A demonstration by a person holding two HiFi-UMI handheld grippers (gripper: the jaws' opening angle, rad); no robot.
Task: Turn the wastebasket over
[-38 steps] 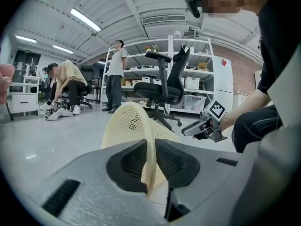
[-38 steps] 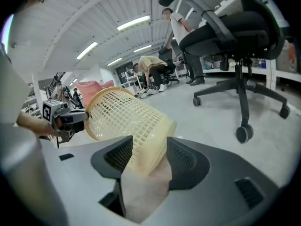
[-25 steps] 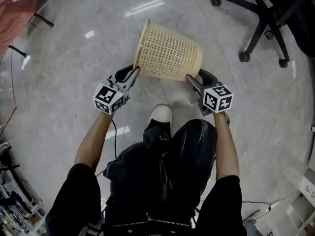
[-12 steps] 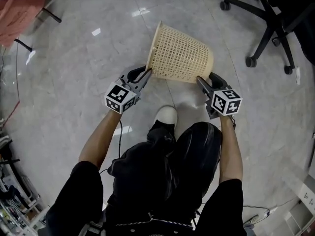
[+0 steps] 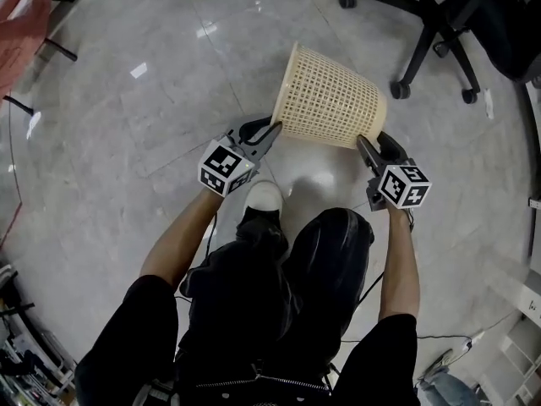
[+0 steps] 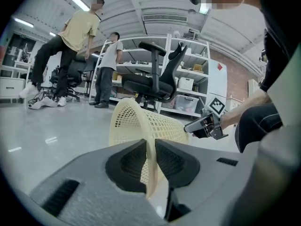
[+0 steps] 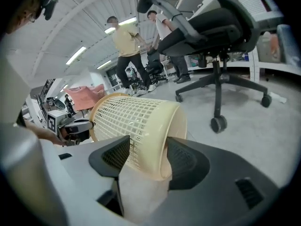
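Observation:
A cream mesh wastebasket lies on its side in the air above the grey floor, mouth to the left, base to the right. My left gripper is shut on its rim; in the left gripper view the thin rim is pinched between both dark pads. My right gripper is shut on the base edge. In the right gripper view the wastebasket has its base corner clamped between the pads. The right gripper also shows beyond the wastebasket in the left gripper view.
A black office chair on castors stands at the far right, close to the basket's base; the chair looms ahead in the right gripper view. A white shoe is below the basket. People stand near shelves in the background.
Both grippers have carried the basket to the right across the floor, towards the office chair. The hold on rim and base is the same.

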